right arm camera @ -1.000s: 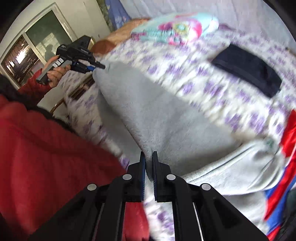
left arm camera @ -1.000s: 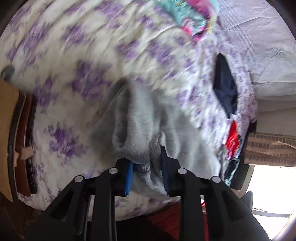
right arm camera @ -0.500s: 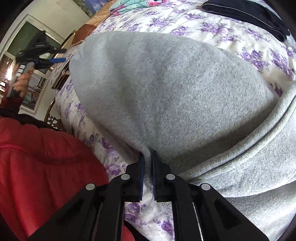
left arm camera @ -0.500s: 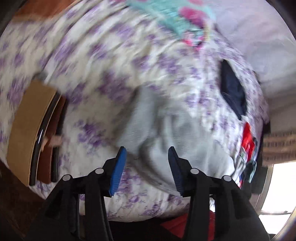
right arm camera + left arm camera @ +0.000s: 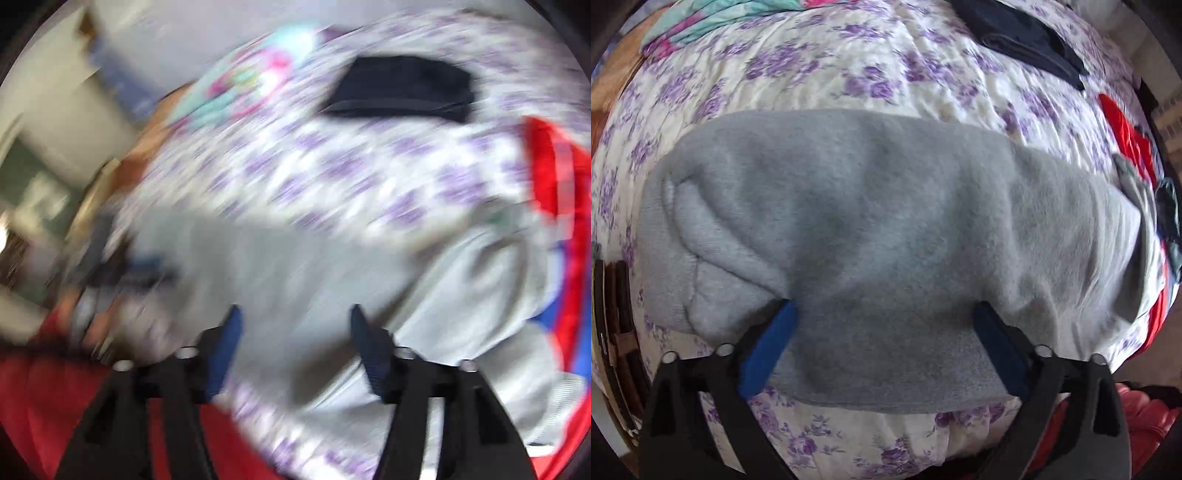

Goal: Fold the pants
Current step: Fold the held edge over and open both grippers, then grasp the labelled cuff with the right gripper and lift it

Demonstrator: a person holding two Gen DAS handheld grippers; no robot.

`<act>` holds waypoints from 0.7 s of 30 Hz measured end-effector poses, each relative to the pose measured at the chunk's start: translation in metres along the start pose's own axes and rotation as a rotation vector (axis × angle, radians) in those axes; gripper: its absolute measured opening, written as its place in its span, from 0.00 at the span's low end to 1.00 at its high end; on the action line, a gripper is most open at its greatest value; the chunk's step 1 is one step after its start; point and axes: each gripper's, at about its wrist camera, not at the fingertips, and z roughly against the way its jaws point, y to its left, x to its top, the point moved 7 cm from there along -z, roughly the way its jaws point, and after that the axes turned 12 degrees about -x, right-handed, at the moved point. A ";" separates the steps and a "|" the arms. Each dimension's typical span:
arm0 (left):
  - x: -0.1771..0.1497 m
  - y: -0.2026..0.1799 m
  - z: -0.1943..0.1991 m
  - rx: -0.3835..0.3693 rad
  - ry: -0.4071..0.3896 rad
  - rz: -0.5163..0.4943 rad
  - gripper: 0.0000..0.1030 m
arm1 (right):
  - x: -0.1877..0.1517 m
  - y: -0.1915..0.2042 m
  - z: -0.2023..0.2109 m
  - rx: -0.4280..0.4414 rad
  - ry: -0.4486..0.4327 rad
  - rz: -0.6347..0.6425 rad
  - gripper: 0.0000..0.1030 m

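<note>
Grey fleece pants (image 5: 879, 229) lie folded lengthwise across the bed, with a rolled cuff end at the left. My left gripper (image 5: 884, 314) hovers above their near edge, its jaws opening wide, and the cloth lies flat under the gap with no pad pressing it. In the blurred right wrist view the same grey pants (image 5: 280, 258) spread over the bed. My right gripper (image 5: 293, 314) hangs over them with its jaws opening, and nothing is pinched between them.
The bed carries a white quilt with purple flowers (image 5: 849, 66). A dark folded garment (image 5: 1027, 40) lies at the far right, red and blue clothes (image 5: 1126, 140) at the right edge, a teal and pink pillow (image 5: 713, 22) at the far left. A red sleeve (image 5: 74, 406) shows at lower left.
Both grippers have let go of the grey cloth and spread their jaws. The pants now lie flat on the bed. The left gripper swung over the middle of them; the right view turned sharply.
</note>
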 end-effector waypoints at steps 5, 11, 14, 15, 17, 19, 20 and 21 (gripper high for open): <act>-0.001 -0.002 -0.005 0.049 -0.001 -0.031 0.96 | 0.028 -0.044 -0.055 -0.306 0.067 -0.178 0.66; -0.003 0.003 -0.002 0.020 -0.005 -0.064 0.96 | 0.002 -0.043 -0.064 -0.384 0.050 -0.105 0.24; 0.000 -0.001 -0.006 0.018 -0.002 -0.075 0.96 | -0.006 -0.064 -0.031 -0.262 -0.029 -0.263 0.07; 0.000 -0.003 -0.007 0.016 -0.002 -0.077 0.96 | -0.010 -0.076 -0.010 -0.236 -0.077 -0.322 0.07; 0.002 -0.004 -0.008 0.014 0.002 -0.086 0.96 | -0.032 -0.098 0.025 -0.186 -0.144 -0.446 0.07; 0.003 -0.005 -0.009 0.012 0.006 -0.098 0.96 | -0.068 -0.125 0.045 -0.159 -0.168 -0.582 0.06; 0.004 -0.006 -0.010 0.011 0.008 -0.104 0.96 | -0.088 -0.137 0.046 -0.169 -0.148 -0.639 0.06; 0.005 -0.006 -0.010 0.011 0.009 -0.108 0.96 | -0.118 -0.151 0.040 -0.159 -0.104 -0.719 0.07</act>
